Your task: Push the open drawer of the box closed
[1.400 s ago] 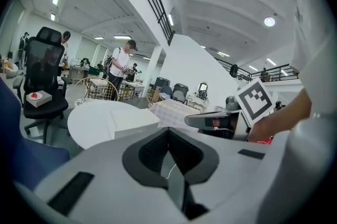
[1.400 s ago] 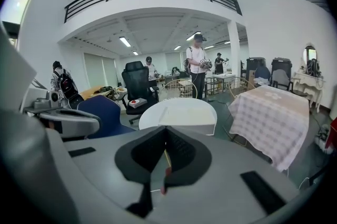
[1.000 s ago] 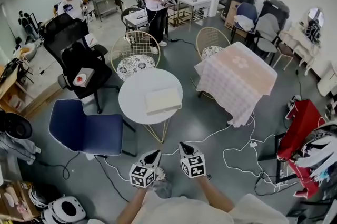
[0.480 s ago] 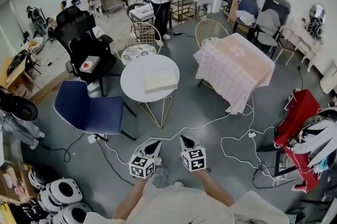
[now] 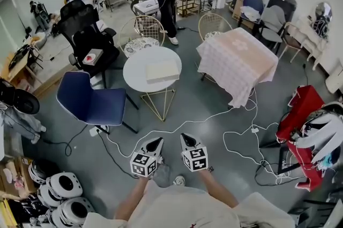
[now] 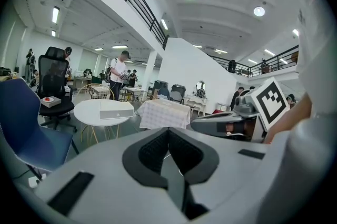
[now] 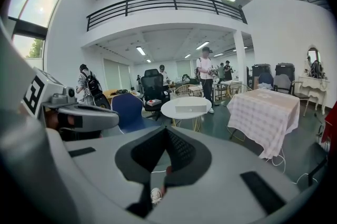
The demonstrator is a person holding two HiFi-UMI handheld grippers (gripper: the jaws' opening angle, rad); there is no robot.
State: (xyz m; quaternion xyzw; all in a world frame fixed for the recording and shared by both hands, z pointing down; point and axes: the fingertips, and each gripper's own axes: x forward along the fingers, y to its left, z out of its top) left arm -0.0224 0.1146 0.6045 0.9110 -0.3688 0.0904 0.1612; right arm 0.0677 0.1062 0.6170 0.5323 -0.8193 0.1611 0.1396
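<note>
The box (image 5: 162,70) lies on the round white tabletop (image 5: 134,81), well apart from the left gripper (image 5: 157,141) and right gripper (image 5: 184,137), which point toward that tabletop side by side, jaws closed and empty, evidently because pushing requires no grasp.

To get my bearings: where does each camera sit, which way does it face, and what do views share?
Head view: on the head, steeply down at floor and round table; forearms, left gripper, right gripper show.
Left gripper view: on that gripper, along its shut jaws toward the table; right gripper alongside.
Right gripper view: likewise; left gripper alongside.
All three share the box on the table.
</note>
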